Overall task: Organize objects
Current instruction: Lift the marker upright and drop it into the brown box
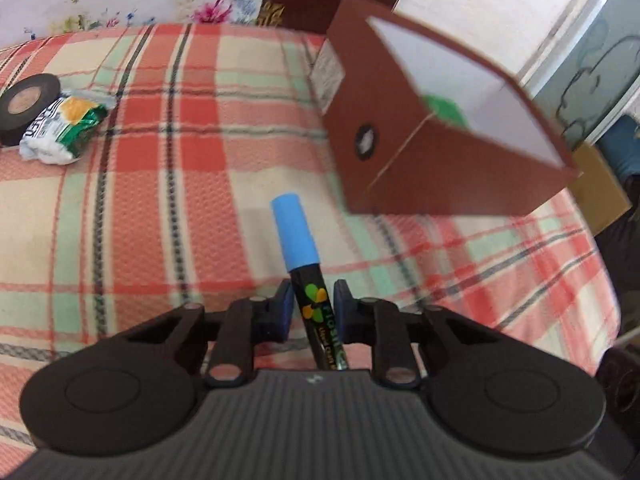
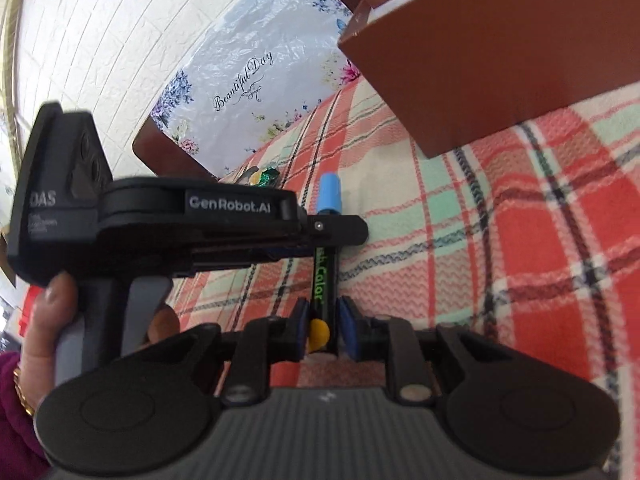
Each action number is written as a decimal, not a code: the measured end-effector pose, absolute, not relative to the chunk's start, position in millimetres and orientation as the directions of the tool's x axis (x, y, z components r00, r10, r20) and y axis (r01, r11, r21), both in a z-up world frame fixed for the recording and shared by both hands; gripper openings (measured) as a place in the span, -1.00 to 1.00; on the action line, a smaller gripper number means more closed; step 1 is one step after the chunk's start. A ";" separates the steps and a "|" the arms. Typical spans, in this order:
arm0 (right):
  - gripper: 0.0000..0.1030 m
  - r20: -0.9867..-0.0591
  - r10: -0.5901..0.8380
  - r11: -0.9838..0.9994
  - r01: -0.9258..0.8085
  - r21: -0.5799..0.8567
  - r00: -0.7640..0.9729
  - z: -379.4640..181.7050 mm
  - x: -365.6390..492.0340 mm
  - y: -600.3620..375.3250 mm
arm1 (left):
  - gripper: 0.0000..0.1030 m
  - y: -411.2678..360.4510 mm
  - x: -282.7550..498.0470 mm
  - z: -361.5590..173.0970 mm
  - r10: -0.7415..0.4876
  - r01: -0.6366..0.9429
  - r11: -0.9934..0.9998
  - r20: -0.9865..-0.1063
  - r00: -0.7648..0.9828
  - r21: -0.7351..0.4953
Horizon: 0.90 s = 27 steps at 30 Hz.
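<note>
A black marker with a blue cap [image 1: 298, 240] is held by both grippers above the plaid blanket. My left gripper [image 1: 310, 300] is shut on the marker's barrel below the cap. My right gripper [image 2: 322, 326] is shut on the marker's [image 2: 325, 280] lower end; the left gripper [image 2: 340, 230] shows there, clamping from the left. A brown open box [image 1: 432, 120] with a white inside stands ahead to the right, something green inside it. The box also shows in the right wrist view [image 2: 500, 52].
A roll of black tape [image 1: 28, 104] and a crumpled green and white wrapper [image 1: 64, 130] lie at the far left of the plaid blanket [image 1: 160, 184]. A floral bag [image 2: 248, 80] leans on the white wall behind. A cardboard box [image 1: 600, 184] sits off the right edge.
</note>
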State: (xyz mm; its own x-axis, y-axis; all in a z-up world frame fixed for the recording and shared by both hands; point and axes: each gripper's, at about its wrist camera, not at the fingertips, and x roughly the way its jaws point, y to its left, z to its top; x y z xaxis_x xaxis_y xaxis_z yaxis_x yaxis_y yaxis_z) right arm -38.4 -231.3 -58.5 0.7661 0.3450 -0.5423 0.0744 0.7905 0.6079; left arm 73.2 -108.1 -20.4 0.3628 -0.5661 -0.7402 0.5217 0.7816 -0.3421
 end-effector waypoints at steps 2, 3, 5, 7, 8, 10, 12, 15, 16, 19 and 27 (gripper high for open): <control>-0.65 -0.516 0.318 0.822 0.040 0.568 0.796 -44.9 -45.5 -231.9 | -0.65 -114.0 66.7 3.5 -0.613 0.554 0.749 -0.697 0.372 -0.363; -0.65 -0.496 0.298 0.841 0.021 0.540 0.816 -35.8 -48.0 -232.6 | -0.66 -118.3 63.9 18.6 -0.641 0.575 0.728 -0.668 0.378 -0.373; -0.65 -0.440 0.239 0.881 -0.003 0.473 0.866 -14.3 -52.2 -236.9 | -0.65 -132.3 59.9 48.6 -0.675 0.629 0.696 -0.615 0.408 -0.346; -0.65 -0.367 0.187 0.902 -0.012 0.431 0.911 7.9 -52.6 -248.6 | -0.65 -152.3 62.6 75.3 -0.707 0.671 0.665 -0.565 0.425 -0.328; -0.65 -0.341 0.161 0.908 -0.003 0.418 0.926 17.4 -49.7 -256.6 | -0.65 -167.2 67.7 84.7 -0.718 0.692 0.650 -0.551 0.425 -0.313; -0.65 -0.314 0.098 0.924 0.031 0.381 0.944 33.7 -36.8 -275.8 | -0.65 -192.9 79.7 98.2 -0.730 0.720 0.633 -0.531 0.431 -0.285; -0.65 -0.302 0.047 0.927 0.071 0.367 0.952 43.2 -19.5 -296.1 | -0.65 -216.1 95.0 102.1 -0.729 0.729 0.632 -0.522 0.443 -0.264; -0.65 -0.311 0.011 0.921 0.111 0.372 0.950 42.9 12.1 -324.5 | -0.65 -242.2 121.4 90.5 -0.706 0.709 0.657 -0.540 0.458 -0.257; -0.65 -0.318 0.009 0.920 0.117 0.374 0.948 38.9 22.6 -332.2 | -0.65 -246.7 128.2 85.0 -0.696 0.699 0.667 -0.551 0.459 -0.260; -0.65 -0.370 -0.004 0.914 0.153 0.376 0.929 20.7 45.4 -347.9 | -0.65 -254.8 140.9 68.1 -0.658 0.672 0.697 -0.595 0.461 -0.250; -0.19 -0.392 -0.098 0.920 0.234 0.316 0.915 1.1 43.6 -354.0 | -0.44 -233.1 138.7 60.5 -0.560 0.635 0.764 -0.603 0.568 -0.112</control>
State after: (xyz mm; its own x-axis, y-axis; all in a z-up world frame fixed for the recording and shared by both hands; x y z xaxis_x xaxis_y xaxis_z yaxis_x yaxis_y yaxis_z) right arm 43.6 -354.0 1.1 0.9146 -0.0977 -0.3925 0.2338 0.9196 0.3159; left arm 138.7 -233.1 60.5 0.5676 -0.5601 -0.6034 0.6353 0.7641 -0.1118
